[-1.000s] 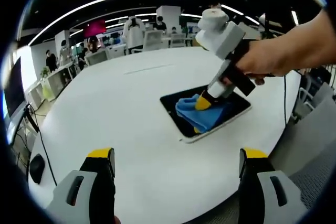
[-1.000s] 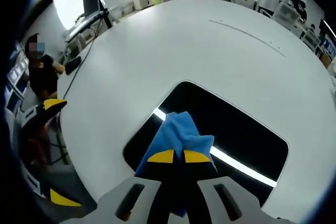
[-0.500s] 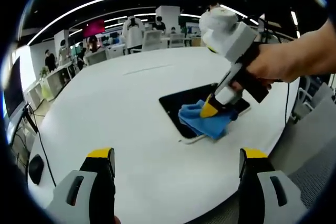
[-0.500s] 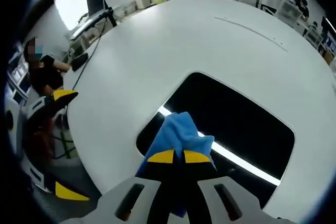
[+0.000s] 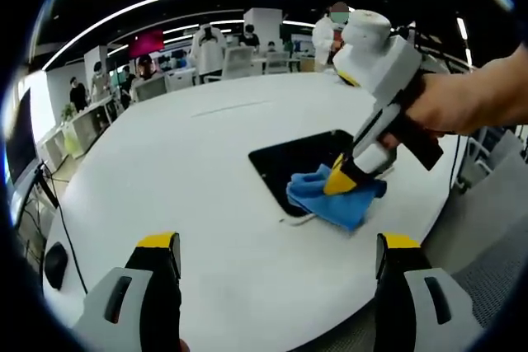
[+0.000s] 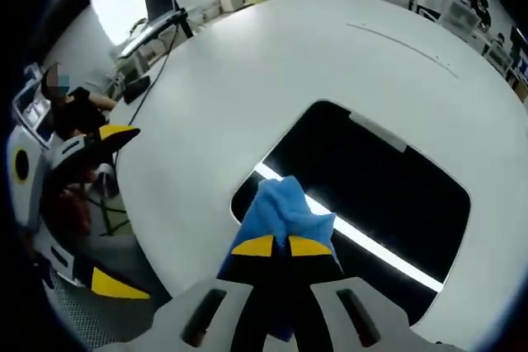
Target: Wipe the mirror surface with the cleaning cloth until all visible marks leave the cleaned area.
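In the left gripper view, the left gripper [image 5: 276, 257] hovered with jaws spread wide and empty above the white table [image 5: 181, 162], well short of the mirror [image 5: 301, 162]. The right gripper [image 5: 340, 180], held by a hand [image 5: 445, 109], pressed the blue cloth [image 5: 334, 195] over the mirror's near edge. In the right gripper view, the right gripper [image 6: 279, 246] was clenched on the cloth [image 6: 280, 208] at the corner of the mirror [image 6: 371, 183], which lay flat on the table [image 6: 247, 80].
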Tool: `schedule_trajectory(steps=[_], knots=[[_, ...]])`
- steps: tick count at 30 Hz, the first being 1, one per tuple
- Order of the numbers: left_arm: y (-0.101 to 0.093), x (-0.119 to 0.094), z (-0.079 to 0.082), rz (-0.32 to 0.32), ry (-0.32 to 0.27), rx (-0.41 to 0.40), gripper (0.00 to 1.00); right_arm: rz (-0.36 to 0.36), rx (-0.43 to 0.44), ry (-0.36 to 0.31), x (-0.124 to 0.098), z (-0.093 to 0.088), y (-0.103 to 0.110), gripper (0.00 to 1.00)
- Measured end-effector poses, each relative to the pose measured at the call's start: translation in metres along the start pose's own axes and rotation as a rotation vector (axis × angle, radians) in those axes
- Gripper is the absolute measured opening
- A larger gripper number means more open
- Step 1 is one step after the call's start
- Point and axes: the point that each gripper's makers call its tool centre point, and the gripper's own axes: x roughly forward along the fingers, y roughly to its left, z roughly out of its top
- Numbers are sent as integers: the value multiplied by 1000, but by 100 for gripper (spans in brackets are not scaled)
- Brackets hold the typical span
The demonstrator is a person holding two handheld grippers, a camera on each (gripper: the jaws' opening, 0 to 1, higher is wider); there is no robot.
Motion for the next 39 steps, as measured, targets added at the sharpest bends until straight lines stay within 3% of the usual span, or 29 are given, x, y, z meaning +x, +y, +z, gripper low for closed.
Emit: schedule_trajectory(steps=[8,19,39], knots=[[-1,0,0,-2,-1,-2,99,0,-38,-4,1,0,0,0],[0,0,-4,2,18,3,99,41,-18,0,1,1,-2,0],[-1,1,-3,-5,11,12,99,11,2,10,-12,-16,-23,0]])
